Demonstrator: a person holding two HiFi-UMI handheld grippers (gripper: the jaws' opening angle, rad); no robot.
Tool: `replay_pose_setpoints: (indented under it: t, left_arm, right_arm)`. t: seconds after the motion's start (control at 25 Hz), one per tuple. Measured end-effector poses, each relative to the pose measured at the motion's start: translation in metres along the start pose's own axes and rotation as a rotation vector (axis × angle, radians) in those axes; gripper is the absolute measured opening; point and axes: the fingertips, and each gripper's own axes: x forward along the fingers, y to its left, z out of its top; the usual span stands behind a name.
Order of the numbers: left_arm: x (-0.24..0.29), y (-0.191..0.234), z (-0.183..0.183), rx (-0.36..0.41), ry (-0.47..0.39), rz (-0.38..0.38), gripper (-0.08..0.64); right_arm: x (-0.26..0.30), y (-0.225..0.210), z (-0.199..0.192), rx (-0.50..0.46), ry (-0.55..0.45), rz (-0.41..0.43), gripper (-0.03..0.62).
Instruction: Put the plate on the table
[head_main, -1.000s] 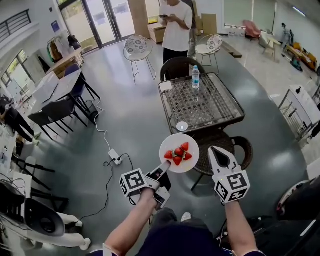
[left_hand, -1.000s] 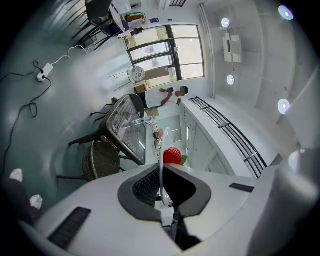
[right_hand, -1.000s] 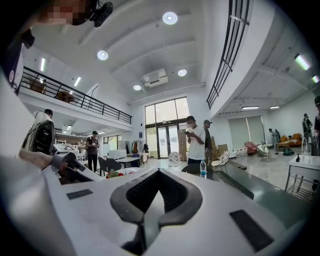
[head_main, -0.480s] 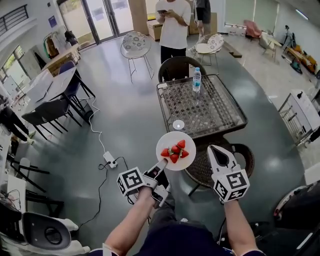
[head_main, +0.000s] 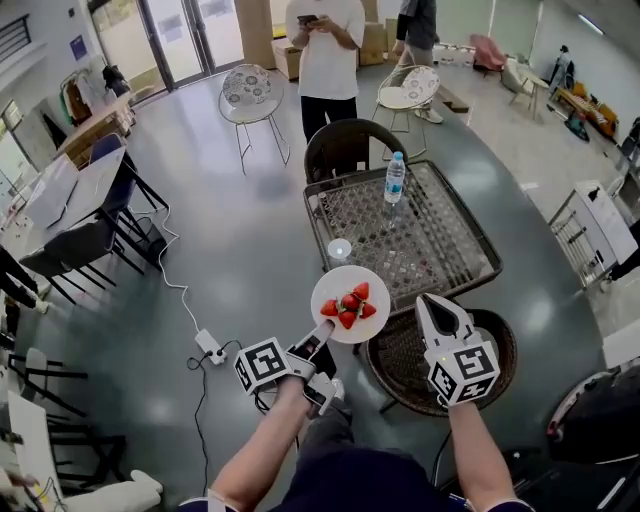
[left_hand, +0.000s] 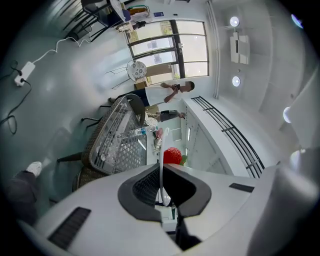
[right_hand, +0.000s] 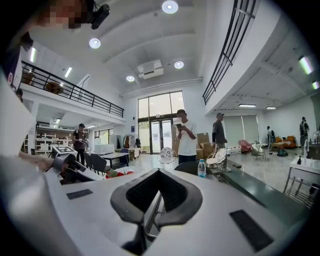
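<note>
Obs., my own rig. My left gripper (head_main: 322, 340): white moulded plastic shell with dark grey ribbed pads (left_hand: 145, 187) lining the mouth. A white cube with black square markers (head_main: 263, 365) sits at 7 o'clock from the tips. My right gripper (head_main: 428, 303): same white shell, tapering to a point, second marker cube (head_main: 462, 372) at 5 o'clock. Dark rectangular insets (left_hand: 70, 227) on the shell flanks. Worn: dark trousers (head_main: 350, 470), pale shoe (left_hand: 34, 169).

I'm seeing the bench (head_main: 440, 240) mostly open: a bottle (head_main: 395, 178) is standing far-side, a cup (head_main: 339, 251) near-left, a chair (head_main: 400, 362) crowding its near edge.
</note>
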Motion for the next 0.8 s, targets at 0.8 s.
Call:
replay_pose_setpoints:
  t: [0.8]
  left_arm:
    - [0.143,0.041,0.150,0.028,0.122,0.039,0.014]
  right_arm:
    - [0.159,-0.067,-0.003,0.045,0.083,-0.092,0.005]
